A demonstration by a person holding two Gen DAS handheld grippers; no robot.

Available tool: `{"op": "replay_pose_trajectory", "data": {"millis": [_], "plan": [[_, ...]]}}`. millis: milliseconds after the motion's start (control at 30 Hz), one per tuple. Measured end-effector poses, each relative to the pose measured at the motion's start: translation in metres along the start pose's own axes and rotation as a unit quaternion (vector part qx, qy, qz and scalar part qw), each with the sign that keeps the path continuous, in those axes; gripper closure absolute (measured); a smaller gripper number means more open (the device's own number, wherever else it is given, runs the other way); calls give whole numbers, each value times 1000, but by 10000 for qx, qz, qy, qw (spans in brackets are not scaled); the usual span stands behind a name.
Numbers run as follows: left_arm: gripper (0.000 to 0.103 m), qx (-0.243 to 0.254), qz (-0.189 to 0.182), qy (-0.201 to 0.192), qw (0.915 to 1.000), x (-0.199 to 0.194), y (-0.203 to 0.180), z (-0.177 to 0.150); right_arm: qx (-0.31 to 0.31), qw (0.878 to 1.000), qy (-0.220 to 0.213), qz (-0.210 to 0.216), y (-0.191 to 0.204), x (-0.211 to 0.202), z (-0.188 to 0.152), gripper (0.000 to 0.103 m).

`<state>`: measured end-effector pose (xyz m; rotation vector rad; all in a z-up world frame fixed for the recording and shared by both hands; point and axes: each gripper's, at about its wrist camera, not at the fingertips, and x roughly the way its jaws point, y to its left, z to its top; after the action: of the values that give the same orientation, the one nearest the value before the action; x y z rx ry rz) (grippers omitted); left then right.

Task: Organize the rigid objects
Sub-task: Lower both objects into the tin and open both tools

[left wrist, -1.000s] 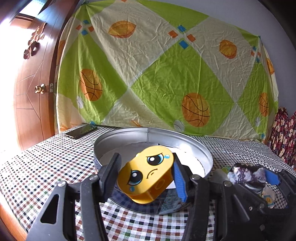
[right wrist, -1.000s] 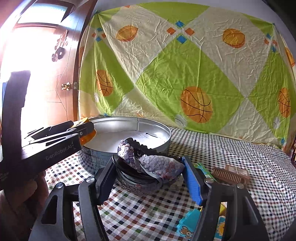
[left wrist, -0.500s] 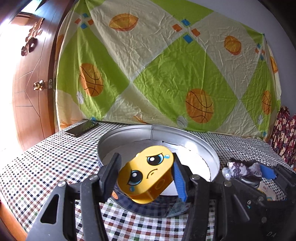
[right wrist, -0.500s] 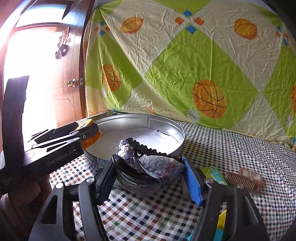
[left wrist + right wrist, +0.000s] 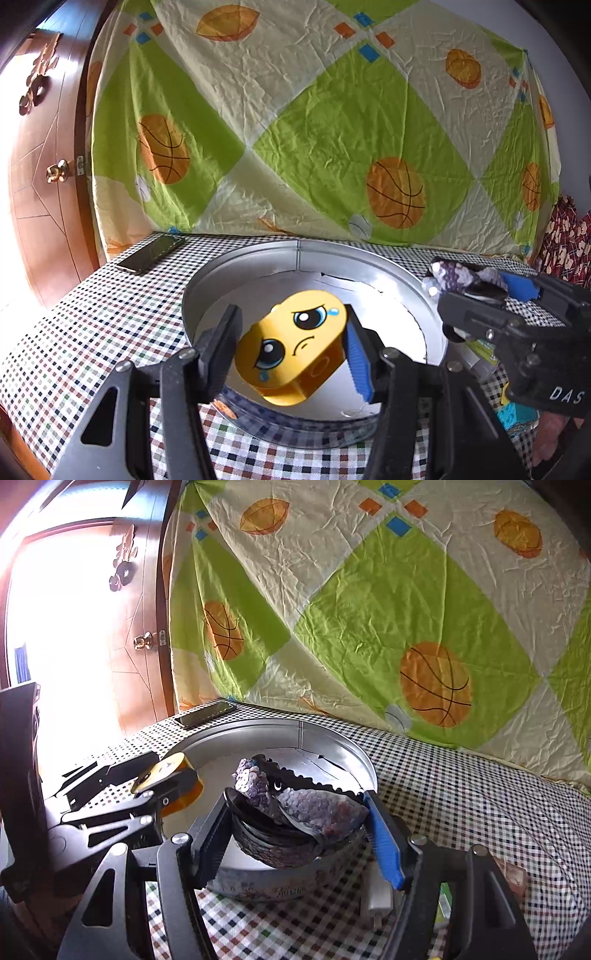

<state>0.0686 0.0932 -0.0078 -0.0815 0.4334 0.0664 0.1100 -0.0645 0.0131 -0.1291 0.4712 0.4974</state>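
My left gripper (image 5: 291, 349) is shut on a yellow toy block with a crying face (image 5: 291, 350) and holds it over the near side of a round metal tin (image 5: 314, 249). My right gripper (image 5: 299, 823) is shut on a sequined hair clip with a dark band (image 5: 295, 816) and holds it above the tin's near right rim (image 5: 332, 738). In the left wrist view the right gripper and its clip (image 5: 465, 275) show at the right, over the tin's edge. In the right wrist view the left gripper with the yellow block (image 5: 170, 779) shows at the left.
The tin stands on a checkered tablecloth (image 5: 92, 317). A black phone (image 5: 151, 253) lies at the far left. A patterned sheet (image 5: 314, 122) hangs behind. Small items lie near the right gripper: a blue toy piece (image 5: 513, 413), a white charger (image 5: 376, 897) and a brown item (image 5: 513, 875).
Both grippers have moved forward and over the tin, each still holding its object. The right gripper has swung left, so the tin now sits directly under it.
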Motion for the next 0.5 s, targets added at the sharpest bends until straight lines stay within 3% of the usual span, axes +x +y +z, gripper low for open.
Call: {"op": "replay_pose_trajectory", "data": {"millis": [500], "plan": [[49, 366, 188, 882, 9953, 74, 13, 34, 181, 9934, 1128, 94, 0, 101, 8, 33]]}}
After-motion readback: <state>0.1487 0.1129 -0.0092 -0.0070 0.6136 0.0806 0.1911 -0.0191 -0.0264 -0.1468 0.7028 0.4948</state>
